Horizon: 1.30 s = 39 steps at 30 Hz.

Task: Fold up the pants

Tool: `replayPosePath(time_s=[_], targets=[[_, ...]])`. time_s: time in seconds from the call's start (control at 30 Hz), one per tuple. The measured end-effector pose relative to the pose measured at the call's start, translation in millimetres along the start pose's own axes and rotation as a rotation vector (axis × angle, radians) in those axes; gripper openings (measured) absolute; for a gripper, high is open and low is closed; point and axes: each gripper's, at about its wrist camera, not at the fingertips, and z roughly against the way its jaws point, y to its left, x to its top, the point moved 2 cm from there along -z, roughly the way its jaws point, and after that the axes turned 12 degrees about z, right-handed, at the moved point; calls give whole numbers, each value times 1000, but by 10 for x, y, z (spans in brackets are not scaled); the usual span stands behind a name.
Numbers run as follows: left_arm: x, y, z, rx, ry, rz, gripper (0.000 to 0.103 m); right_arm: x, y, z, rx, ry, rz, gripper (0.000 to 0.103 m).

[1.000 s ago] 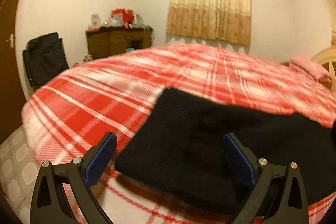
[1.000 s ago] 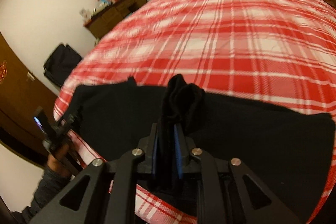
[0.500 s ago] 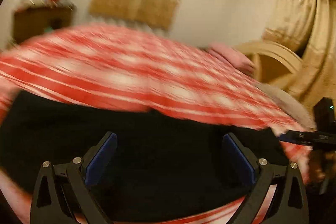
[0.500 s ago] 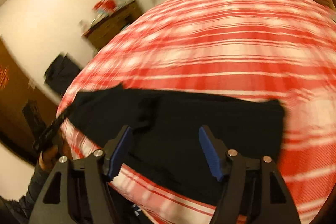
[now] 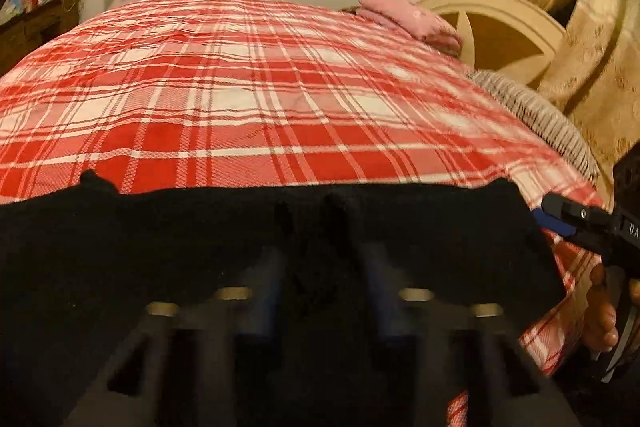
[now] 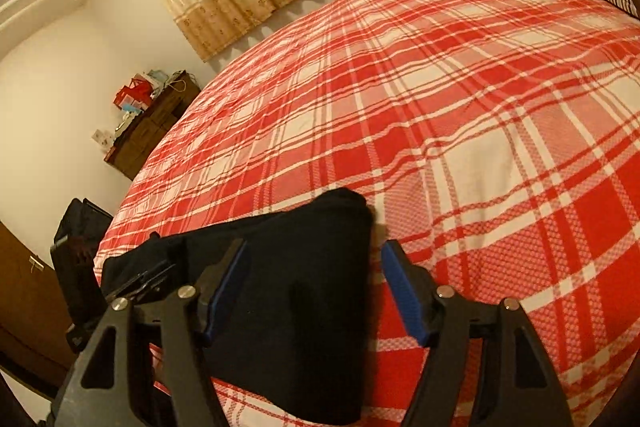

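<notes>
1. Left wrist view: the black pants (image 5: 280,247) lie as a wide band along the near edge of the bed (image 5: 260,99), on its red plaid cover. The left gripper (image 5: 320,291) is blurred and its fingers are closing, narrow by now, with a ridge of black cloth between them; whether the pads already press is not clear. Risk, as I judge it: a shallow pinch takes only the top layer, so a lift would pull the fold open.

2. Same view, at the right edge, and not seen in the other: the right gripper (image 5: 560,217) from the side, beside the pants' right end, with part of a hand (image 5: 600,311) under it.

3. Right wrist view: the right gripper (image 6: 316,287) has its fingers wide, straddling the pants' end without gripping. A wooden dresser (image 6: 152,123) appears far more fully here.
</notes>
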Motion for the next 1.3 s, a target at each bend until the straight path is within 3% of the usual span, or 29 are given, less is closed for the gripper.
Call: replayPosePath(time_s=[0.1,0.37,0.63,0.8,0.97,1.17,1.27,1.3], targets=[[-26,28,74,-16,-10,28,14,-42,-15,26,3,-8,-3,72],[57,185,380,-115,-46,135,11,-36,-140,157,-19,-80,-50,72],[113,406,490,-58,-52,180,10,-8,-11,181,-14,-104,14,72],[87,490,421,-6,-20,196,10,-9,298,179,55,-121,155,74],[88,549,388,2,-23,204,10,-127,616,2,128,-40,303,74],[81,498,195,33,3,151,12,-294,605,-372,13,142,360,74],[58,488,349,39,-21,120,17,-290,592,-356,11,133,379,73],[34,482,415,67,-35,96,25,-289,584,-341,17,124,374,74]])
